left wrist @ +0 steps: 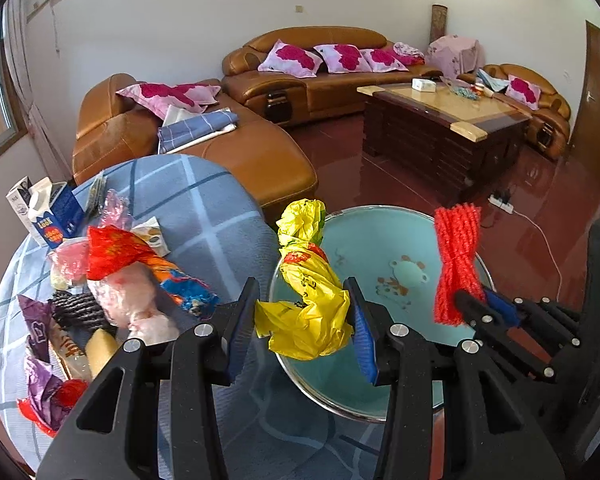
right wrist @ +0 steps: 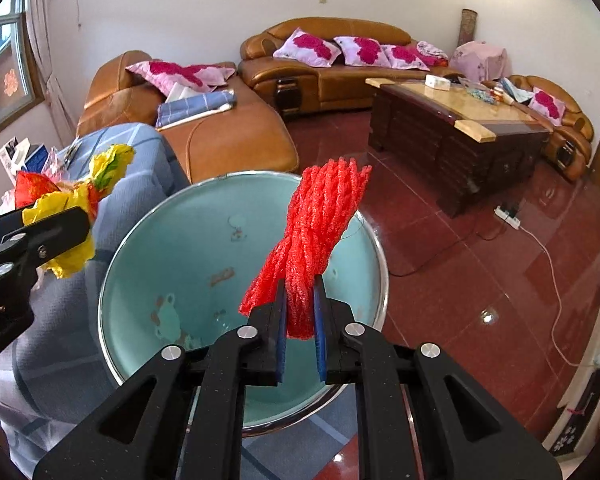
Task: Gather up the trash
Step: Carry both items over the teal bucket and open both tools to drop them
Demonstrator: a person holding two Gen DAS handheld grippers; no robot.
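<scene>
Two grippers in frame, both loaded. Left gripper [left wrist: 306, 320] clamped on one crumpled yellow plastic bag [left wrist: 306, 280], bottom centre of the left wrist view, held over the near rim of one teal basin [left wrist: 380, 240]. Right gripper [right wrist: 300, 316] nearly closed, clamped on one red foam net [right wrist: 316, 232], lower centre of the right wrist view, over that same basin; net standing up out of the jaws. Basin inside bare except for printed motifs, chrome rim, sitting partly on the cloth edge. Trash pile [left wrist: 100, 280] still on the table, lower left of the left view: one blue-and-white carton [left wrist: 48, 216], one red wrapper [left wrist: 116, 252], one pink bag [left wrist: 136, 300], one dark rope coil [left wrist: 78, 312], purple wrappers at the bottom edge, exact count unclear. Surface: round table under one blue checked cloth [left wrist: 204, 208]. Room: glossy red tiled floor [right wrist: 460, 280], brown leather sofas [left wrist: 320, 68] along the back wall with six pink floral cushions countable, one dark wooden coffee table [left wrist: 440, 120] upper right, one white power strip [left wrist: 500, 202] with cord on the floor, window at upper left, white walls.
</scene>
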